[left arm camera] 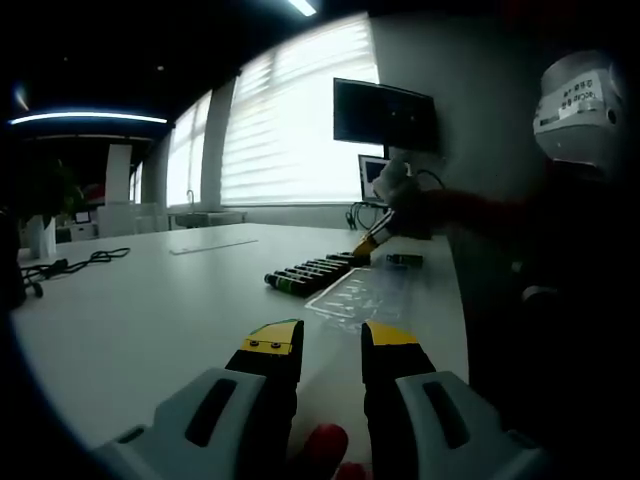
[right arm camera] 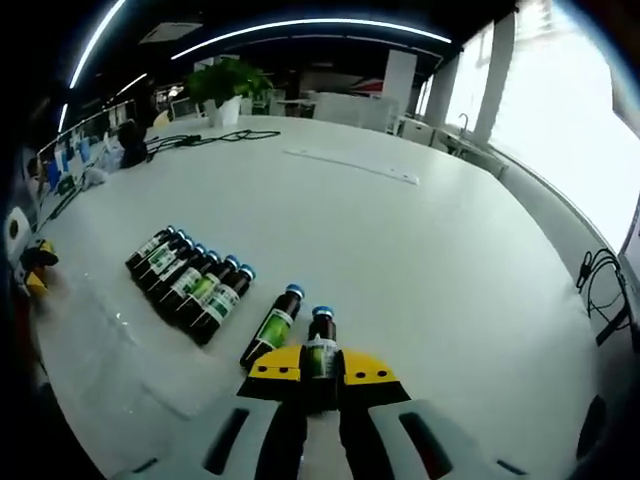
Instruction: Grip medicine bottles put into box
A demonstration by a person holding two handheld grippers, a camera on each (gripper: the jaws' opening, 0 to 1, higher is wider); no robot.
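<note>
L gripper (left arm camera: 331, 345) jaws apart, holding nothing, over bare white table (left arm camera: 150, 310); clear plastic tray (left arm camera: 365, 295) ahead nr table edge. Bottle row (right arm camera: 190, 280) lies flat, one loose bottle (right arm camera: 272, 327) beside. R gripper (right arm camera: 320, 367) clamps dark blue-capped bottle (right arm camera: 321, 345); open table beyond.

Open-plan office, meeting-table setting.
Large white table (right arm camera: 420, 250) with rounded edge; cables (left arm camera: 75, 262) lie on it. Wide windows with slatted blinds (left arm camera: 300, 130) along one wall. Dark monitor (left arm camera: 384, 114) mounted on the wall, a smaller screen (left arm camera: 372, 176) below it. Linear ceiling lights (right arm camera: 300, 24). Potted plant (right arm camera: 227, 82) at the table's far end; white desks (right arm camera: 345, 107) beyond it.
</note>
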